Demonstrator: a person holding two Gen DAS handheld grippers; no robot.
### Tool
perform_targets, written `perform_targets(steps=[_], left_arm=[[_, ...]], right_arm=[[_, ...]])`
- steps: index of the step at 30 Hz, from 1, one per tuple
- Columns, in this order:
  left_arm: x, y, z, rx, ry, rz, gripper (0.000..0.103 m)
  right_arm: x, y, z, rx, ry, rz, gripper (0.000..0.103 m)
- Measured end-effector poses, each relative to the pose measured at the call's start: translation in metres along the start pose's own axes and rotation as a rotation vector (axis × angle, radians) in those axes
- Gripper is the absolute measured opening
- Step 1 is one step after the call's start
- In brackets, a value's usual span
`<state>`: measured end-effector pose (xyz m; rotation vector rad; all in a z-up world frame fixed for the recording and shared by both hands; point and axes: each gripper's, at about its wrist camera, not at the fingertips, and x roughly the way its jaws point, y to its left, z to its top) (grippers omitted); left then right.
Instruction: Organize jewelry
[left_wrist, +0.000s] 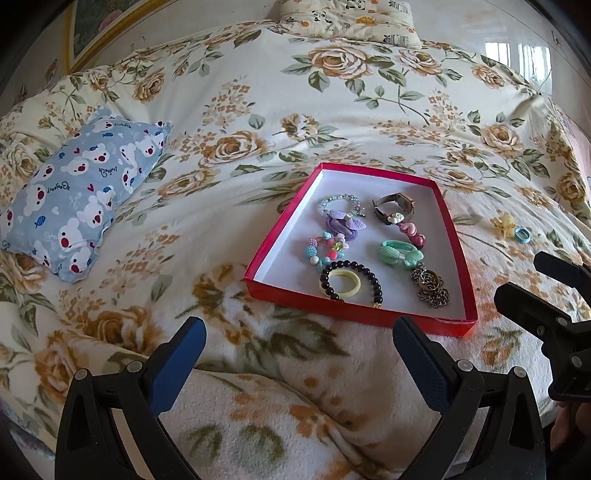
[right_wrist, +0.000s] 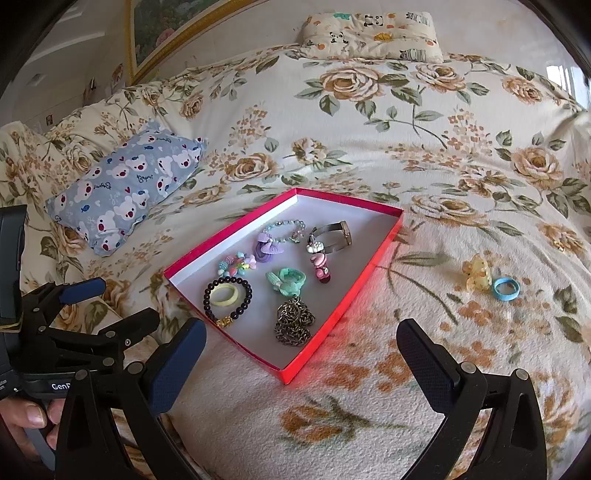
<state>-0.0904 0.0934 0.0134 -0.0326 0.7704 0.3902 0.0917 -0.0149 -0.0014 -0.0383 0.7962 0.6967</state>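
A red shallow box (left_wrist: 458, 254) (right_wrist: 364, 273) with a white floor lies on the floral bedspread and holds several pieces: a watch (left_wrist: 397, 206), bead bracelets (left_wrist: 327, 251), hair ties (left_wrist: 400, 253), a dark chain (right_wrist: 293, 321) and a yellow ring (right_wrist: 225, 295). Outside it, to the right, lie a yellow hair claw (right_wrist: 478, 277) (left_wrist: 504, 224) and a blue ring (right_wrist: 506, 288) (left_wrist: 522, 234). My left gripper (left_wrist: 299, 343) is open and empty, just in front of the box. My right gripper (right_wrist: 301, 343) is open and empty, near the box's front right corner.
A blue bear-print pillow (left_wrist: 77, 192) (right_wrist: 125, 184) lies left of the box. A panda-print pillow (left_wrist: 351, 18) (right_wrist: 373, 33) is at the head of the bed. A framed picture (right_wrist: 159, 33) hangs on the wall at the back left.
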Motion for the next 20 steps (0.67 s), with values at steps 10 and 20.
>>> perform_targets(steps=[10, 20], left_arm=[[0.008, 0.001, 0.003, -0.003, 0.016, -0.005, 0.102], [0.017, -0.008, 0.013, 0.006, 0.029, -0.020, 0.102]], right_arm=[[0.001, 0.001, -0.002, 0.005, 0.004, 0.001, 0.103], [0.009, -0.006, 0.002, 0.033, 0.030, 0.007, 0.103]])
